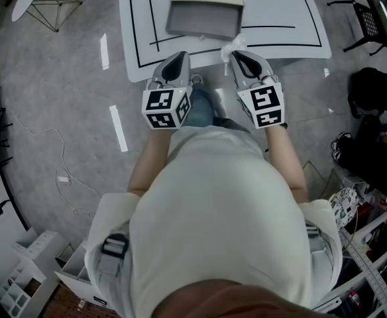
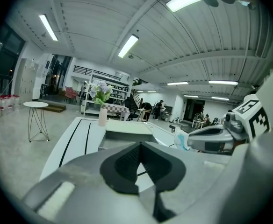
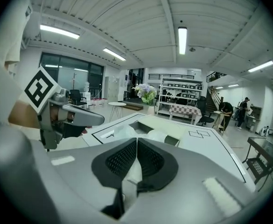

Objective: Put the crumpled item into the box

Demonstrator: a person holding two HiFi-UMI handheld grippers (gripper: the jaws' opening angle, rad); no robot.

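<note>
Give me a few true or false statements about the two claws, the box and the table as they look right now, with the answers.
1. The right claw is shut on a white crumpled item. True.
2. The box sits on the floor. False: it sits on the white table.
3. The crumpled item lies inside the box. False: it is pinched in the right claw, by the table's near edge, short of the box.
4. A vase of flowers shows beyond the box. True.
5. The left claw grips a cup. False: its tips are together with nothing between them.
</note>
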